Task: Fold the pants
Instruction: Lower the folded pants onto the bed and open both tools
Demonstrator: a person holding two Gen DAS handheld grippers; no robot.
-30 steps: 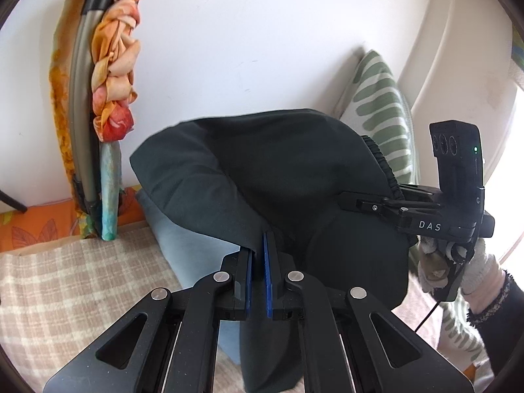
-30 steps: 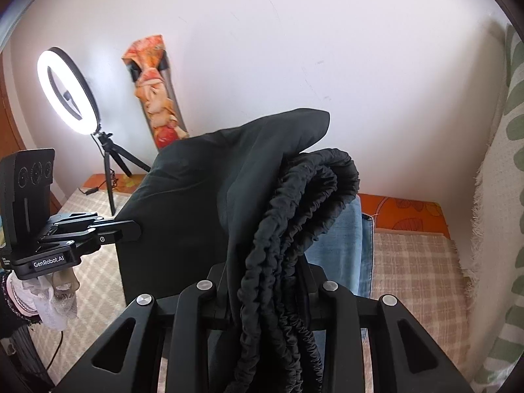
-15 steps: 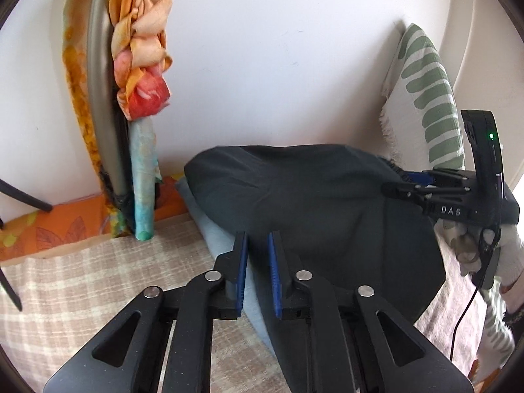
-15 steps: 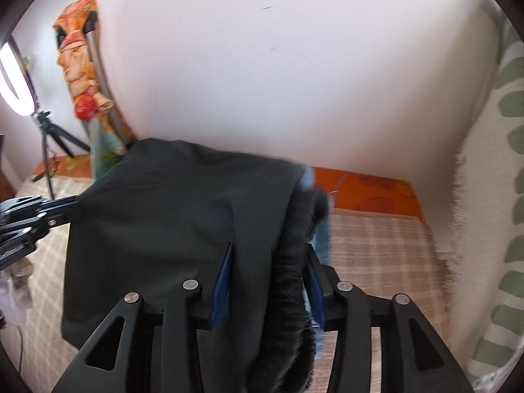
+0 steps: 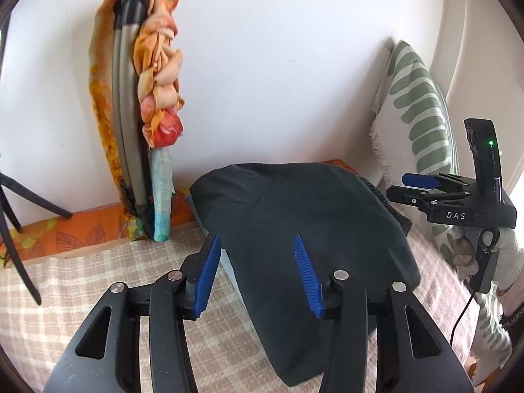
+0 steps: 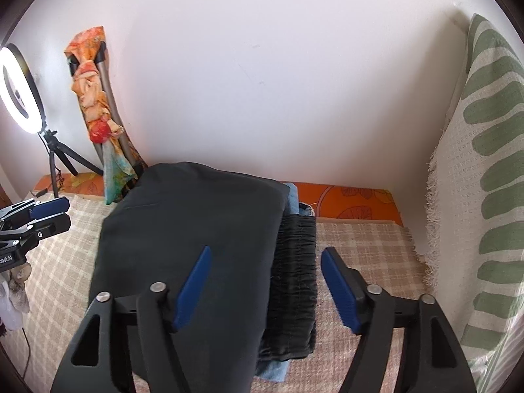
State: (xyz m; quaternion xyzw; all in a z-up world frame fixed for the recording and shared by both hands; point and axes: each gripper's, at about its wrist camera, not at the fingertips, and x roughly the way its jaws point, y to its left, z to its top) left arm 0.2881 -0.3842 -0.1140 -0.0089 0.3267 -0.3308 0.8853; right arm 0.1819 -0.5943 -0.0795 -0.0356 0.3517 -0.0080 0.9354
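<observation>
Pants [image 6: 196,229], dark and folded into a thick block, lie flat on the checked bed cover [image 6: 363,245] right in front of both my claws, resting on a folded blue garment [image 6: 293,198] whose edges peek out along the right side and at the near corner. Nearest me, my right gripper [image 6: 265,285] is opening; its blue pads stand apart over the gathered waistband [image 6: 296,262] and press on nothing. My left gripper [image 5: 258,271] is opening too, its pads astride the pants' left edge without touching the cloth. From the left camera I can see the person's gloved hand [image 5: 504,255] holding the right gripper at the bed's right side. Further back, the pants' far edge reaches nearly to the orange sheet [image 6: 353,203] along the wall. A green-striped pillow [image 6: 484,163] leans in the right corner, a cloth-wrapped folded frame [image 5: 144,114] stands against the wall to the left, and a ring light [image 6: 16,85] glows at the far left corner.
</observation>
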